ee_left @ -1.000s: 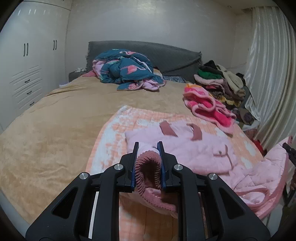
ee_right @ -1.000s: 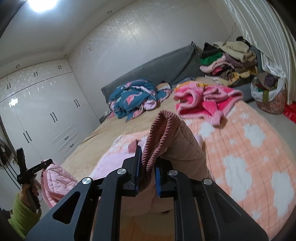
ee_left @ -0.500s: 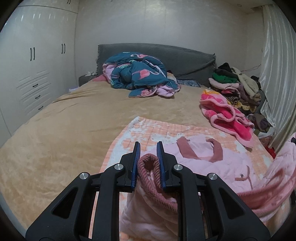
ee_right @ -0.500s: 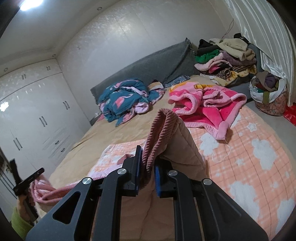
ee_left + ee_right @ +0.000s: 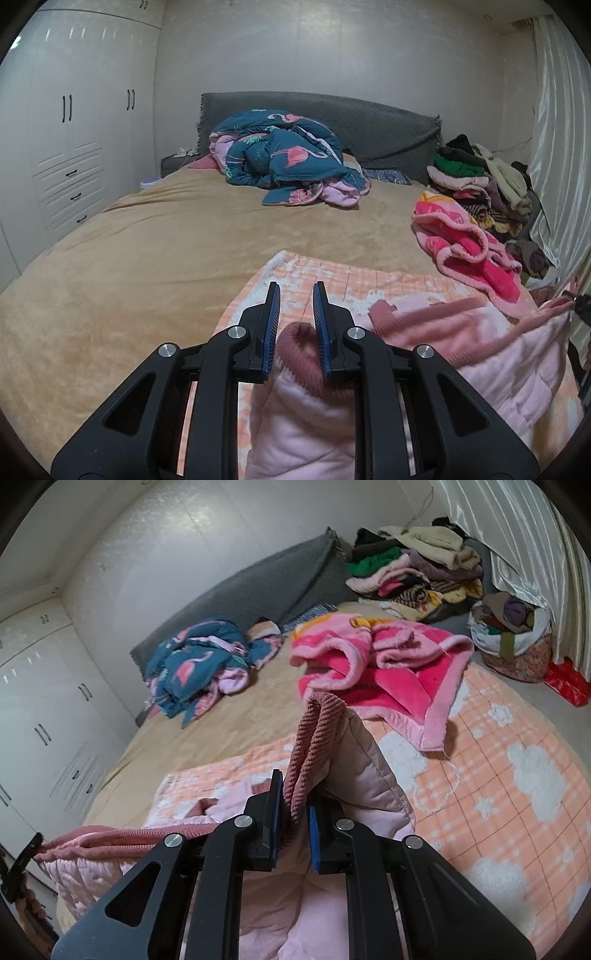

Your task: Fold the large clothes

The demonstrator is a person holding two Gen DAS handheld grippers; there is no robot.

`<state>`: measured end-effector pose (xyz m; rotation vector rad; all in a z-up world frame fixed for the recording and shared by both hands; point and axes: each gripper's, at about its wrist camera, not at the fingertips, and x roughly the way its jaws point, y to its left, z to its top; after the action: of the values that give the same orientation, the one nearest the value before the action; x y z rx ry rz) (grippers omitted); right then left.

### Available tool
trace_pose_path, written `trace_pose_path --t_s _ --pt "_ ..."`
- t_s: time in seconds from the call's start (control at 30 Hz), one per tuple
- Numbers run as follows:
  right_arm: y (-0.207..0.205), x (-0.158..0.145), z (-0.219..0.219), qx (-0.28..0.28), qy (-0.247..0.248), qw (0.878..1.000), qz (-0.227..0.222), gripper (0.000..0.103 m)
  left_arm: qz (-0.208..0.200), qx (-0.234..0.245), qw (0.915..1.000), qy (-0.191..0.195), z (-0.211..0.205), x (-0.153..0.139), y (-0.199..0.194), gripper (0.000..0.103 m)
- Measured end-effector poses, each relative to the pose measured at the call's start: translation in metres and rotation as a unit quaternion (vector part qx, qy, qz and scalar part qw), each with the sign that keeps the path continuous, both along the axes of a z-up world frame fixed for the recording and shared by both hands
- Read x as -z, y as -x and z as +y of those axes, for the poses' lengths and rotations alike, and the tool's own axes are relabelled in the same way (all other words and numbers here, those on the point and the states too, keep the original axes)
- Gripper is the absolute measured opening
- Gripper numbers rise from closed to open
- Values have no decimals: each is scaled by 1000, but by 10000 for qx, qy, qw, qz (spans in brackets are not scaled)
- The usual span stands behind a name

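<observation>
Two grippers, left (image 5: 294, 325) and right (image 5: 294, 812), have jaws clamped on the ribbed hem of a quilted pale-pink garment (image 5: 509, 365) stretched between them.

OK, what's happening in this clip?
A person with a handheld gripper in each hand is folding a pale pink quilted jacket over a peach checked blanket on the bed. The left gripper clamps the jacket's dusty-pink ribbed hem; the right gripper clamps another part of that ribbed edge. The hem stretches taut between them, with the jacket body hanging below.
</observation>
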<state>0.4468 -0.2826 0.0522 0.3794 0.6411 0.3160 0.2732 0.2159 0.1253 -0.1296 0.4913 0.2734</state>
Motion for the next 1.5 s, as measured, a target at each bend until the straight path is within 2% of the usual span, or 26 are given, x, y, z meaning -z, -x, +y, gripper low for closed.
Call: trace_pose_path --t_s 0.17,0.27,0.3,0.37,0.4,0.5,0.57,0.63,0.77,0.9,0.97,1.07,1.1,1.13,1.17,1.2,1.23,1.27,1.33,1.4,1.5 --pt "-21 18 4 198 158 9995 199 11 -109 -63 9999 27 1 7 4 11" --pt "-31 30 3 277 207 9989 332 12 11 -116 9998 178 4 23 2 12" --pt "-33 34 3 269 186 9987 384 13 100 -108 9996 229 4 34 1 14" --pt "-39 45 -2 273 34 9980 567 16 258 -105 9993 258 3 51 0 28" --pt "-40 48 -4 249 -88 9978 610 17 362 -76 9989 292 3 60 0 32" --pt "-37 58 -18 250 -485 9962 675 31 621 -45 9975 336 1 86 -2 38" --pt "-30 61 -26 172 -648 9955 668 66 718 -46 9966 398 2 99 2 55" --pt "-19 60 -31 -39 -673 9960 578 66 763 -26 9963 400 2 107 3 58" --pt "12 61 -39 -134 46 9994 321 80 915 112 9939 598 7 123 8 71" --pt "33 85 -42 -318 858 9946 487 82 1115 189 9875 1103 21 150 16 72" --pt "37 102 -44 -432 942 9927 624 82 1191 288 9840 1292 24 161 17 77" --pt "43 123 -47 -552 785 9923 779 82 1157 422 9817 1454 20 170 19 78" --pt "44 126 -47 -587 714 9927 780 82 1167 441 9820 1421 17 171 17 76" --pt "46 130 -47 -618 632 9931 770 82 1200 431 9835 1285 12 172 16 65" --pt "48 133 -46 -628 604 9932 766 77 1210 458 9845 1184 7 172 15 43" --pt "50 136 -44 -649 617 9932 741 68 1210 466 9854 1104 2 171 14 37" --pt "51 136 -40 -740 598 9928 725 48 1208 449 9872 944 -4 170 13 25" --pt "53 134 -36 -739 670 9927 685 37 1209 473 9880 838 -8 169 12 14" --pt "57 127 -28 -762 875 9917 547 24 1127 419 9911 564 -16 161 10 11" --pt "60 114 -24 -722 1064 9911 353 21 998 343 9931 502 -17 150 5 10" --pt "54 95 -22 -482 963 9940 185 20 900 272 9942 527 -12 136 -8 9"
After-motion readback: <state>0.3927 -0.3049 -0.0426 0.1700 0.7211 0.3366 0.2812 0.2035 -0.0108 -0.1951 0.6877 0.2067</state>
